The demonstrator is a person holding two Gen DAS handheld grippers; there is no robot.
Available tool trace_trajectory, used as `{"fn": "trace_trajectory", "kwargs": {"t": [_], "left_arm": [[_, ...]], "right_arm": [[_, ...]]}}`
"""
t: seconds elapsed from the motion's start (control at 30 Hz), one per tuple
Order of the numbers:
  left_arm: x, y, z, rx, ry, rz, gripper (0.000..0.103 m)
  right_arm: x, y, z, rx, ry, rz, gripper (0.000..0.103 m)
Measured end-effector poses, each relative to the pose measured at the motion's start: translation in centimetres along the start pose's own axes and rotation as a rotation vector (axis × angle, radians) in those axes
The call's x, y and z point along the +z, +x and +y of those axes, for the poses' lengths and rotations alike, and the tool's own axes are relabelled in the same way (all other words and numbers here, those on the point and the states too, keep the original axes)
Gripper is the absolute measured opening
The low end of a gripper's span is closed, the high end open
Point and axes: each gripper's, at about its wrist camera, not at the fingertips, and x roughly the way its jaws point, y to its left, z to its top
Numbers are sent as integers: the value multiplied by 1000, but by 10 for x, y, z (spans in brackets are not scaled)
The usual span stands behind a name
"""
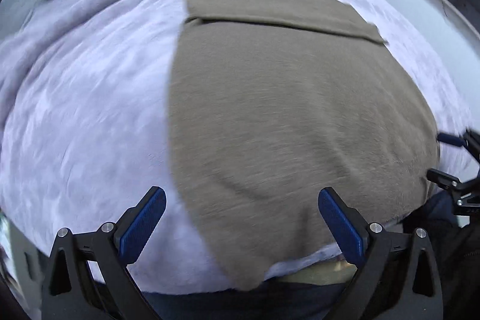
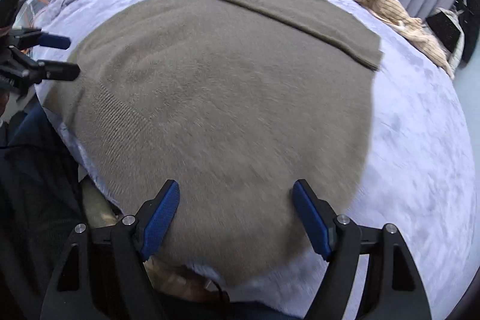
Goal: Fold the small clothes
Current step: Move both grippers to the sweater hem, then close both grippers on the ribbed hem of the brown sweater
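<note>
The olive knit sweater (image 2: 228, 98) lies flat on the lavender blanket (image 2: 420, 140), long axis running away from both grippers. Left gripper (image 1: 241, 224) and right gripper (image 2: 237, 218) hover spread wide, empty, over its near hem, equally close.

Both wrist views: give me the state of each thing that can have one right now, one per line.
left hand-held gripper: open, empty, above the garment's near edge.
right hand-held gripper: open, empty, over the garment.
olive-brown knit garment: spread flat on the blanket, far end folded over in a band.
lavender blanket: covers the bed, bunched along the far side.
striped clothes pile: crumpled, unfolded, at the far edge.
</note>
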Motion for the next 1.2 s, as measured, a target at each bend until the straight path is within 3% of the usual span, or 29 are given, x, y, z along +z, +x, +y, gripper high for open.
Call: {"fn": "trace_trajectory", "kwargs": {"t": [0.1,0.17,0.3,0.47,0.53,0.57,0.6,0.63,0.67,0.73,0.9,1.03,1.2], "left_arm": [[-7,18,37,-90,-157,64,102],[-10,27,42,-151,-198,86,102],[-11,32,14,-251,-128,111,102],[-8,34,-5,-234,-106,117,100],[-3,27,-14,-243,-94,87,73],[-1,26,-17,-226,-79,81,53],[-1,25,-20,-215,-63,78,41],[1,24,-21,-218,-56,74,34],[3,23,-22,-221,-57,74,28],[8,17,-19,-222,-51,61,19],[31,-16,-18,-244,-19,-59,19],[63,-15,-9,-247,-45,-103,19],[99,25,-1,-255,-118,-74,19]], "right_arm": [[-13,-3,-31,18,148,7,81],[-20,3,-46,65,227,25,81],[-28,23,-50,138,272,70,82],[-27,33,-44,213,292,38,80],[-24,34,-40,224,287,26,70],[-23,33,-39,227,280,23,55],[-21,34,-37,235,277,20,45],[-19,34,-36,258,284,19,27],[-21,33,-39,281,295,20,17],[-19,29,-42,313,309,3,11],[-4,-8,-65,396,378,-166,8],[14,-16,-99,440,489,-269,6],[44,16,-115,405,514,-248,6]]}}
